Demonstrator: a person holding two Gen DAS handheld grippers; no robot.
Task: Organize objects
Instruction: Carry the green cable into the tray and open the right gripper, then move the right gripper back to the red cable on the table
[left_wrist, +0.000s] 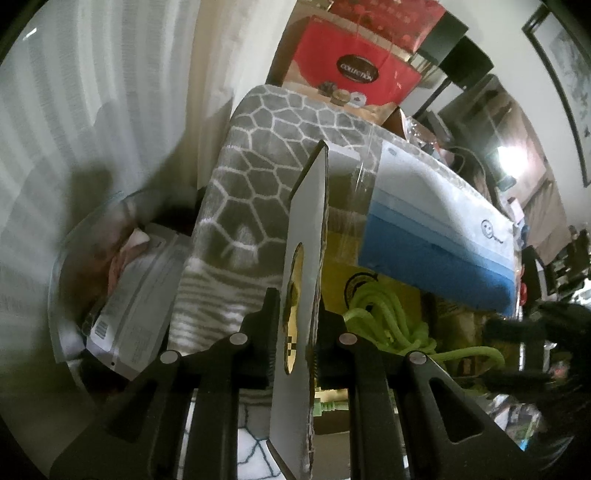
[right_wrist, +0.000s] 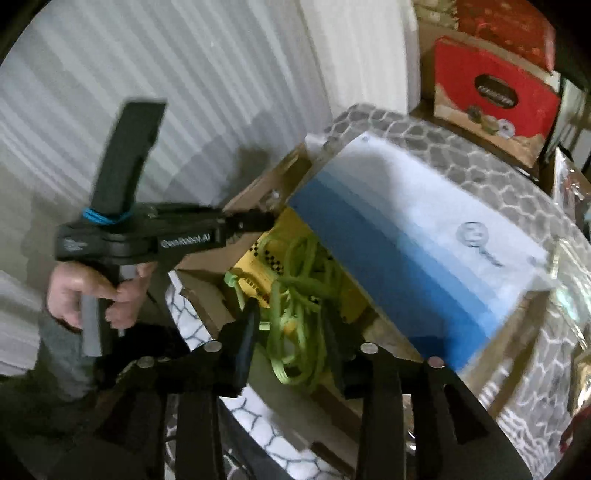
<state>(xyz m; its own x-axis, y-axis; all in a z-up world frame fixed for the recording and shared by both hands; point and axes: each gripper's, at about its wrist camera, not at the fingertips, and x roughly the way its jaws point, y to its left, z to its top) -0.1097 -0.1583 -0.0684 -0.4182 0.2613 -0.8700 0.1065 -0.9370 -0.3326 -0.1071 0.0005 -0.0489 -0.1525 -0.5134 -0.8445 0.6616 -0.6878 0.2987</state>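
Note:
An open cardboard box (right_wrist: 201, 295) holds a tangled green rope (right_wrist: 295, 295) on a yellow pack (right_wrist: 255, 275). A blue-and-white package (right_wrist: 406, 240) leans in at the box's right side. My left gripper (left_wrist: 295, 306) is shut on the box's upright cardboard flap (left_wrist: 306, 221), which shows edge-on in the left wrist view. From the right wrist it shows as the left gripper (right_wrist: 258, 221) clamping the flap (right_wrist: 255, 195) at the box's far left. My right gripper (right_wrist: 290, 332) hovers open just over the rope, its pads apart and pressing on nothing.
A grey honeycomb-patterned blanket (left_wrist: 251, 155) lies under and around the box. A red gift box (left_wrist: 354, 70) stands behind it. A clear bag of printed packs (left_wrist: 129, 295) lies at the left by the ribbed white wall. A person's hand (right_wrist: 81, 291) grips the left handle.

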